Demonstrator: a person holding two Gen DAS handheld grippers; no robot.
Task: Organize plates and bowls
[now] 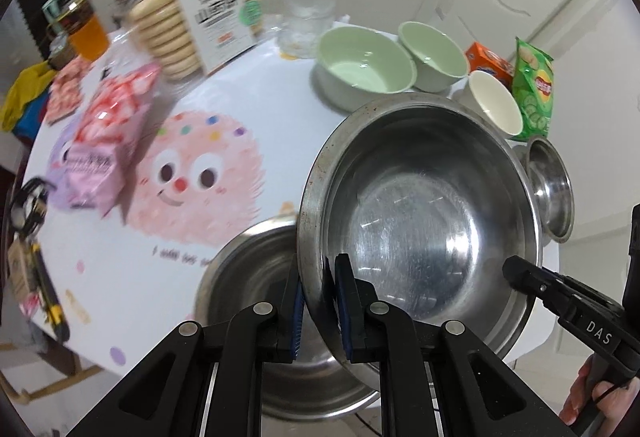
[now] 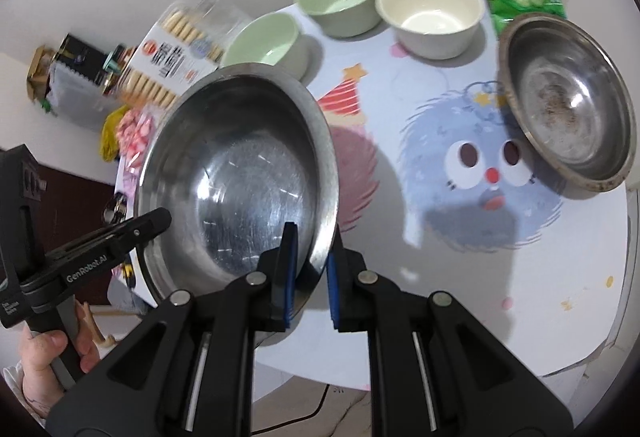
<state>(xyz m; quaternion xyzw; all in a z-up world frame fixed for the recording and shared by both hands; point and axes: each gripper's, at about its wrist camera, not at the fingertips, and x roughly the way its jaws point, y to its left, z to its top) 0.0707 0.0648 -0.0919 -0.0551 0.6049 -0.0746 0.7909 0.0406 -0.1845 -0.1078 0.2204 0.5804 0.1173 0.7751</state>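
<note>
Steel rim between blue pads on both sides: the large scuffed stainless steel bowl (image 1: 424, 221) is held tilted above the round white table with cartoon monsters (image 1: 224, 97). The left gripper (image 1: 318, 311) is clamped narrow on the bowl's rim at one side, one pad inside, one outside. The right gripper (image 2: 312, 277) pinches the opposite rim the same way. Each view shows the other gripper's tip reaching the far rim, with a hand (image 2: 44, 357) on its handle.

Only the left wrist view shows a second stainless steel bowl (image 1: 256, 289) directly beneath the lifted one, at the table's near edge, plus a pink snack bag (image 1: 104, 141) toward the left edge. Only the right wrist view shows the blue monster print and the full inside of a smaller, speckled steel bowl (image 2: 568, 109) at the right edge.

Along the table's far edge stand a larger pale green bowl (image 1: 364, 65), a smaller pale green bowl (image 1: 434, 55) and a cream bowl (image 1: 496, 103), with a green crisp bag (image 1: 534, 89) just beside the cream one.

The held bowl is wide, shallow, flat-rimmed and dull grey, with scratches and rust-brown specks on its lip.
</note>
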